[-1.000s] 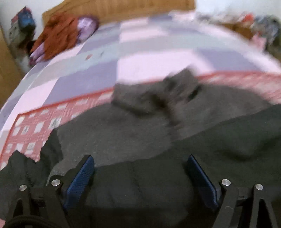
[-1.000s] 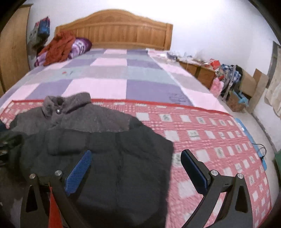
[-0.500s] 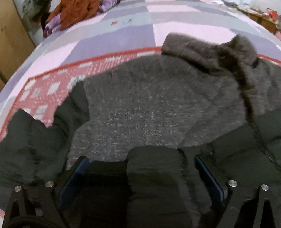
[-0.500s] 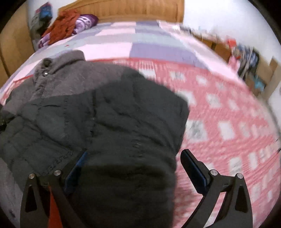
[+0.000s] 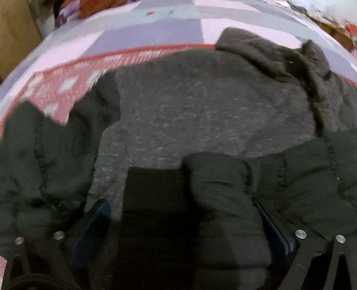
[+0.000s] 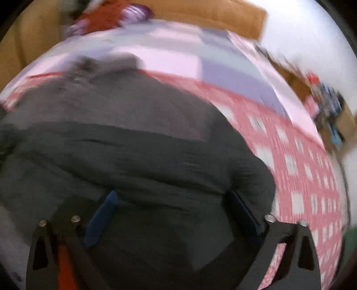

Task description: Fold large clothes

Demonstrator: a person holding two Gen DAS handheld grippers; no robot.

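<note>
The dark padded jacket (image 5: 200, 125) is lying spread on the bed (image 6: 296, 160), bulging between the wide-apart jaws of both the left gripper (image 5: 185, 225) and right gripper (image 6: 176, 214), looking soft, bulky and springy (likely best pinched at a cuff or hem).

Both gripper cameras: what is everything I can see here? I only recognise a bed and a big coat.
Jacket: one, dark grey fleecy top with black quilted lower part and sleeves, spread on the bed, collar toward the headboard.
Sleeve cuff: one, black, folded onto the jacket's chest, between the left gripper's fingers.
Red patterned blanket: one, red with white squares, under the jacket.
Checked bedspread: one, pink, lilac and grey, beyond the blanket.
Headboard: one, wooden, far end.
Clothes pile: one, orange and purple, near the headboard; blurred.
Clutter: beside the bed on the right; too blurred to name.
Left gripper: open, low over the cuff.
Right gripper: open, over the black quilted part.
</note>
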